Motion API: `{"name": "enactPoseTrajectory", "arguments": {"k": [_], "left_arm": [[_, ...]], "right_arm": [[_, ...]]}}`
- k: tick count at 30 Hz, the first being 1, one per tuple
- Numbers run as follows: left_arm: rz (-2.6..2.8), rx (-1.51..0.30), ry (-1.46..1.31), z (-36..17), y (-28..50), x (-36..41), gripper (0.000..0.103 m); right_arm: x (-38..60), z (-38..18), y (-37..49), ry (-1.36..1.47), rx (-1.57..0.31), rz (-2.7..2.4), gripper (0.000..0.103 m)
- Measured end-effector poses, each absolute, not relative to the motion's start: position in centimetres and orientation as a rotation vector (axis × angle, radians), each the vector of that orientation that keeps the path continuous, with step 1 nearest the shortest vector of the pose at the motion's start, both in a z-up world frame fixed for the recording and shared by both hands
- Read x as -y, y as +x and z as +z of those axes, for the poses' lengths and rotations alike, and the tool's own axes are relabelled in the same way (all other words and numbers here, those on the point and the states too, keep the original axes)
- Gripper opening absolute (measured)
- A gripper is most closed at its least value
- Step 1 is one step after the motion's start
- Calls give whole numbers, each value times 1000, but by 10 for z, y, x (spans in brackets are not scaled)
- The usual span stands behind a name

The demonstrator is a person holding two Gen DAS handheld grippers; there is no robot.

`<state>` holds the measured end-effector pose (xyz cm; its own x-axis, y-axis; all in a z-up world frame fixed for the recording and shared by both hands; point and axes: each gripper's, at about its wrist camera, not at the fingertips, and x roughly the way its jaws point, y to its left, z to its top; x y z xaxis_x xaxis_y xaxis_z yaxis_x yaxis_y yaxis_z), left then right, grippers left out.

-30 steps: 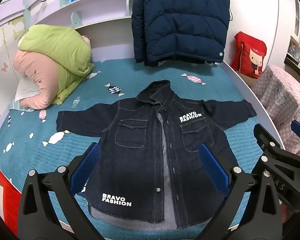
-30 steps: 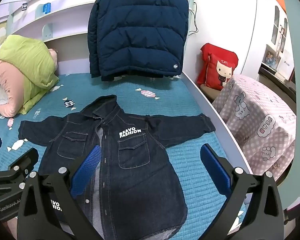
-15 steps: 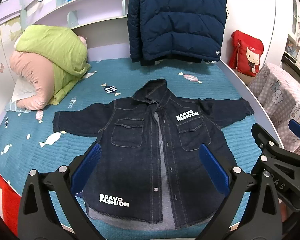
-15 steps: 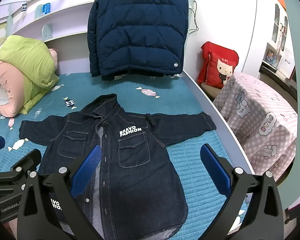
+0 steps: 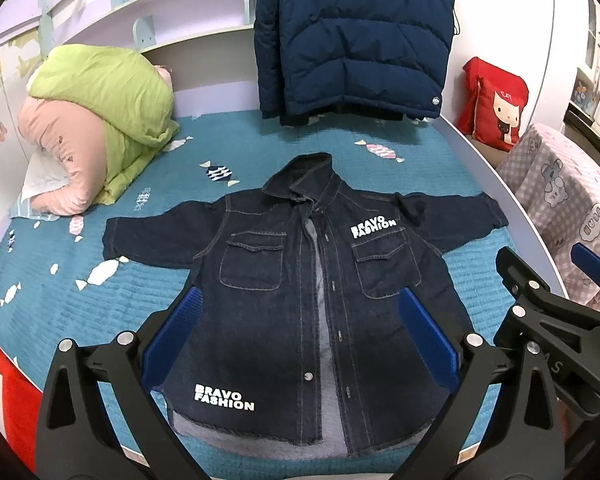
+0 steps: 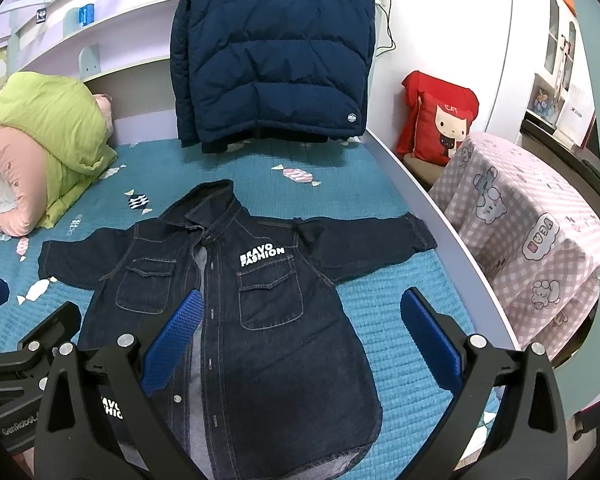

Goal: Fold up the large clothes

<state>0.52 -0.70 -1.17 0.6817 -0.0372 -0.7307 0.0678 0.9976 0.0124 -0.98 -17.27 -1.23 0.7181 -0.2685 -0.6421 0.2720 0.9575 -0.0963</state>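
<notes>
A dark denim hooded jacket (image 5: 300,280) (image 6: 236,300) lies flat on the teal bedspread, front up, unbuttoned, both sleeves spread sideways, white "BRAVO FASHION" print on chest and hem. My left gripper (image 5: 300,332) hovers open above the jacket's lower half, nothing between its blue pads. My right gripper (image 6: 300,332) hangs open over the jacket's right side and the bedspread beside it, also empty. The right gripper's body (image 5: 556,320) shows at the right edge of the left wrist view; the left gripper's body (image 6: 24,344) shows at the lower left of the right wrist view.
A green and pink bundle of bedding (image 5: 92,128) sits at the bed's far left. A navy puffer coat (image 5: 352,36) hangs at the headboard. Right of the bed's white edge (image 6: 452,240) stand a pink checked covered table (image 6: 540,232) and a red cushion (image 6: 440,120).
Both views have shifted slightly; the jacket sits a little lower and nearer in frame. Both grippers stay open, and the jacket has not moved on the bed.
</notes>
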Motion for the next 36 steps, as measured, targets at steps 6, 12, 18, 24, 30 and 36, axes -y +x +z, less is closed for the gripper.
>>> {"name": "enactPoseTrajectory", "arguments": {"k": [6,12,18,24,30,36], "left_arm": [[-57,-834,36,-15,8,7,98],[-57,-831,35,-16,7,7,98],[-66,-838,31,-17,7,7,98],[-64,-839,32,-19,10,8,98],[-63,-850,28,-24,12,9,98],[-62,-851,29,-24,13,9,98]], "right_arm": [[173,-17,-9,10,-719,-296,96],[173,-18,-8,10,-718,-297,96],[174,-19,-7,13,-724,-297,96],[177,-21,-4,18,-732,-299,96],[177,-21,-4,18,-732,-298,96],[181,-26,-4,19,-734,-296,96]]}}
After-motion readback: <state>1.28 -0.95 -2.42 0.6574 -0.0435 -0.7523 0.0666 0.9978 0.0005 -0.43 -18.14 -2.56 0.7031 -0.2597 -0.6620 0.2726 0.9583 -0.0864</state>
